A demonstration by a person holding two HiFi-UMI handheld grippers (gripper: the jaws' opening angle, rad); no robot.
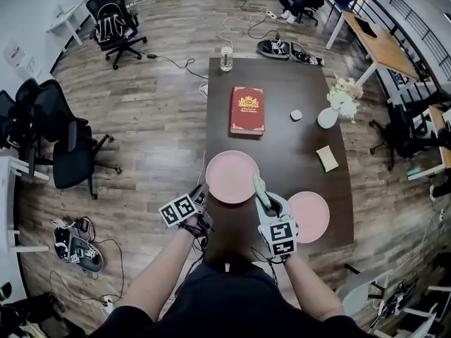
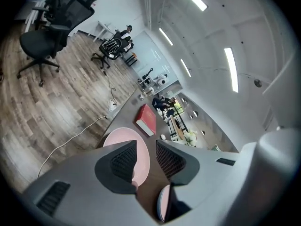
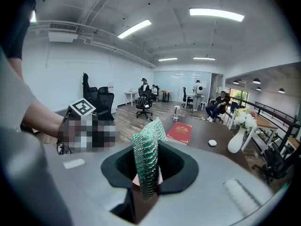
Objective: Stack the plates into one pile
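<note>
—Lying where are the plates seen, and is anything carried on them?
—Both are laid flat on the dark table (image 1: 282,76), unstacked. The middle pink plate (image 1: 232,177) is set near the front edge. The right-hand pink plate (image 1: 315,217) is placed close beside it but apart, and is partly covered by the right gripper (image 3: 148,147). Only pink surface is shown on each.
—How are the jaws of the left gripper (image 2: 146,149) found?
—They are held apart, with nothing pressed between the pads. The middle pink plate is seen through the gap and behind one jaw. The gripper is placed at that plate's near left rim, but whether the rim is touched cannot be told.
—And the right gripper?
—It is clamped on a green bumpy strip (image 3: 146,168), which is stood upright between the jaws. From the head view, the strip's tip is seen over the near right rim of the middle pink plate.
—Which other containers are seen?
—A white vase (image 1: 328,117) is stood at the table's right side, with pale flowers (image 1: 345,92) held in it. A clear glass (image 1: 226,58) is stood at the far edge; its contents cannot be made out. A red book (image 1: 247,110) is laid between the glass and the middle pink plate.
</note>
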